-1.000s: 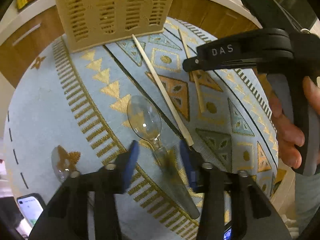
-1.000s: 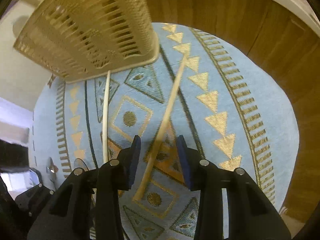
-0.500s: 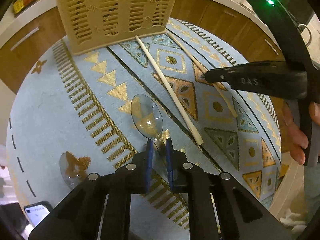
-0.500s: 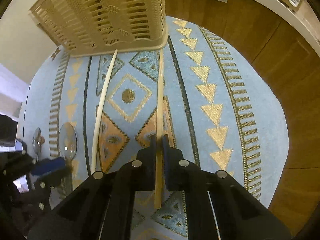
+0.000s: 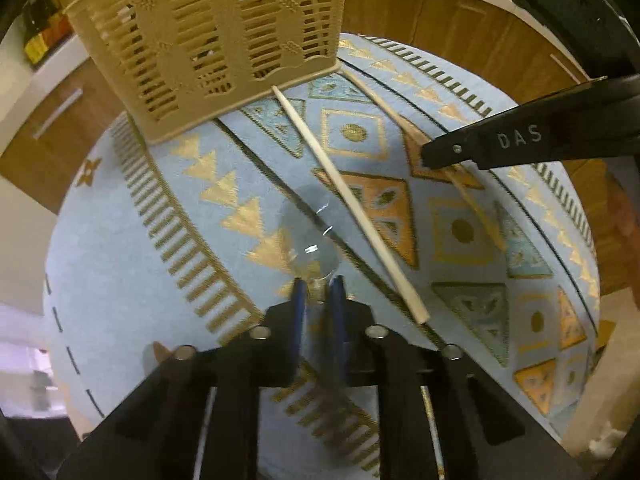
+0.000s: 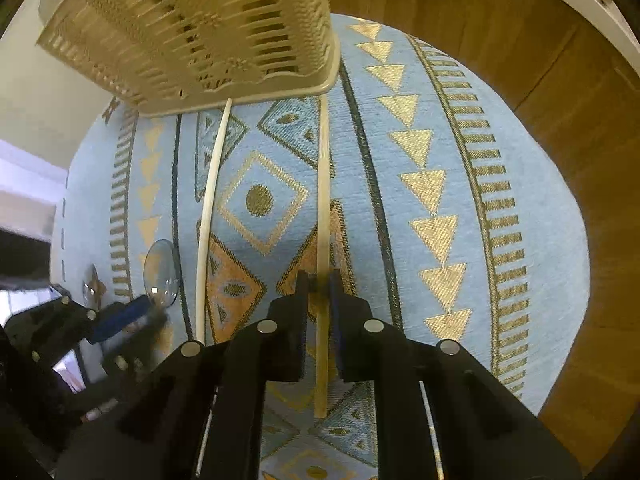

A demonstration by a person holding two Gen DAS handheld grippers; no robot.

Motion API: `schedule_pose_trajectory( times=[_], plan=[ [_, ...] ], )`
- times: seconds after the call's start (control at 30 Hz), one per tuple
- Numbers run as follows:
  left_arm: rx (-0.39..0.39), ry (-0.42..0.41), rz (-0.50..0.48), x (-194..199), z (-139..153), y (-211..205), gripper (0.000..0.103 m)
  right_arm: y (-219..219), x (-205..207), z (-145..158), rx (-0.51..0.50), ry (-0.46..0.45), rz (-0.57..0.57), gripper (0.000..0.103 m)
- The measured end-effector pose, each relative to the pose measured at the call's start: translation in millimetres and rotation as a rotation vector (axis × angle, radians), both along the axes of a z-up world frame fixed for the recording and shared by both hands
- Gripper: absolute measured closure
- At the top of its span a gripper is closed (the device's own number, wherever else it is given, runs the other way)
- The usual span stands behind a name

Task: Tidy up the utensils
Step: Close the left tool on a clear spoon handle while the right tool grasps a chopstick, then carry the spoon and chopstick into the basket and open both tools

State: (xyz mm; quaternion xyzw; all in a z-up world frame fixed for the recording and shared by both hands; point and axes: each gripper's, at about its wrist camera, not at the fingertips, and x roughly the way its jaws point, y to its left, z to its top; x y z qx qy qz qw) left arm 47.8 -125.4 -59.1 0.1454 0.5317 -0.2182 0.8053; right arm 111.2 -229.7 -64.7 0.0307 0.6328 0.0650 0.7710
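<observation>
Closed up since a second ago: both grippers went from wide apart over their targets to clamped.

Table (image 5: 120, 264), round, under a blue-and-gold patterned cloth, fills both views. Beige slotted utensil basket (image 5: 208, 40) at upper centre of the left view, upper left of the right view; looks light, could slide or tip if bumped during insertion.

Right gripper (image 6: 319, 280) pinched on the chopstick (image 6: 323, 184) near its lower end, at centre frame of the right view; far tip reaches up to the basket's base edge. Stiff, light, thin wood: likely to pivot in the pads since the hold is far off centre. Better grip would be nearer mid-length.

Second chopstick (image 5: 348, 216) loose on the cloth, diagonal from the basket foot down to lower centre of the left view, just beside the spoon. Same handling; low profile, so pads need to come right down to the cloth.

Left gripper (image 5: 318, 284) clamped on the neck of the clear plastic spoon (image 5: 308, 228), bowl sticking forward at centre frame. Very light, smooth, probably slippery and slightly flexible; neck is the narrow, sensible hold. Blurred, so cannot tell if lifted off the cloth.

Another small clear spoon (image 6: 93, 286) at lower left of the right view, untouched.
</observation>
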Motion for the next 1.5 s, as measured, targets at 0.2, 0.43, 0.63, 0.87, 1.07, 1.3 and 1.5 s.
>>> schedule_pose_trajectory(
  times=[0.2,0.43,0.63,0.87,1.07,1.3,1.5],
  plan=[
    [-0.066,-0.062,0.040,-2,7,17,0.093,4,-7,1,0.005,-0.033,0.017,0.099],
    [-0.243,-0.186,0.082,-10,56,57,0.093,-19,-46,32,0.158,-0.188,0.019,0.099],
    [-0.363,-0.358,0.095,-10,113,71,0.093,-34,-68,91,0.214,-0.415,0.037,0.099],
    [-0.462,-0.622,0.143,15,194,81,0.093,-26,-66,164,0.192,-0.741,0.063,0.099],
    [-0.578,-0.744,0.128,49,217,63,0.093,-22,-38,198,0.151,-0.908,-0.059,0.099],
    [-0.680,-0.764,0.167,88,199,49,0.093,-15,5,204,0.119,-1.020,-0.108,0.099],
    [-0.686,-0.791,0.195,107,188,44,0.093,-12,29,188,0.158,-1.058,-0.093,0.099]
  ],
)
